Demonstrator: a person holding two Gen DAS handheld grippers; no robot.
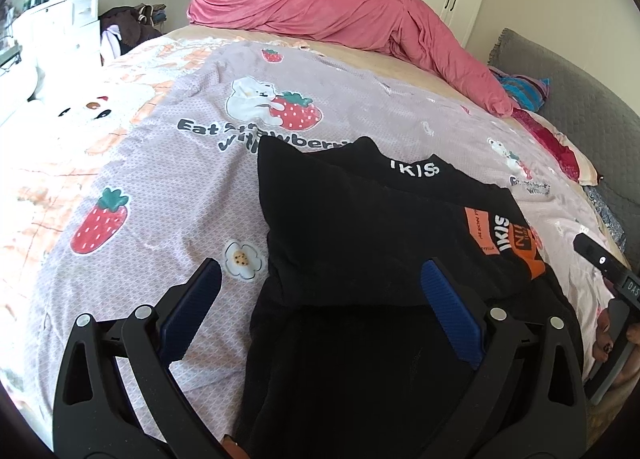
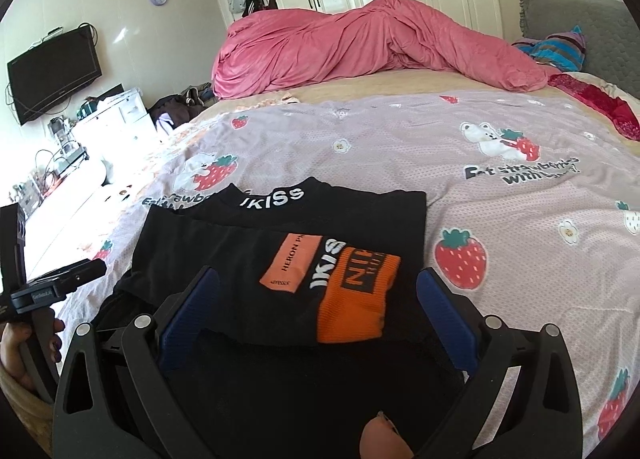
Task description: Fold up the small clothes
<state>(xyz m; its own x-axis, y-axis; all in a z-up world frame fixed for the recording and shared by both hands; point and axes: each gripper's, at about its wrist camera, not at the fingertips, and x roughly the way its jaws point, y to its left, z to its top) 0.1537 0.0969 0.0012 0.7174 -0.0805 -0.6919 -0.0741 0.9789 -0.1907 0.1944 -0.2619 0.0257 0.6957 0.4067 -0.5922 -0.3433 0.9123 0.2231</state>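
Left fingers: we saw the blue-padded fingers [image 1: 200, 299] of the left gripper [image 1: 320, 299] spread wide and holding nothing; the one pad stood over the sheet, the other over the black cloth.
Right fingers: the right gripper [image 2: 318, 307] was also released, its blue pads [image 2: 444, 315] apart on both sides of the orange cuff, not pinching it as far as we could tell.
Task thing: the small black knitted top with white letters and an orange sleeve cuff [image 2: 280, 259] lay flat on the bed, directly in front of both grippers, its near hem passing under them.
State of folding: we judged that the sleeves were already laid in over the body, so a narrow dark rectangle was formed, and the last fold was not yet done.
Long axis: it ran away from the fingers, from the near hem to the collar at the far end.
Nearer hand: both stood at the near hem; the left at the left edge of the garment, the right more over its middle.
Coming move: we supposed that the hem must be gripped and carried forward to the collar.
Around: the lilac quilt cover printed with strawberries [image 1: 160, 187] lay under the top, and a crumpled pink duvet [image 2: 360, 47] lay well apart at the far side.
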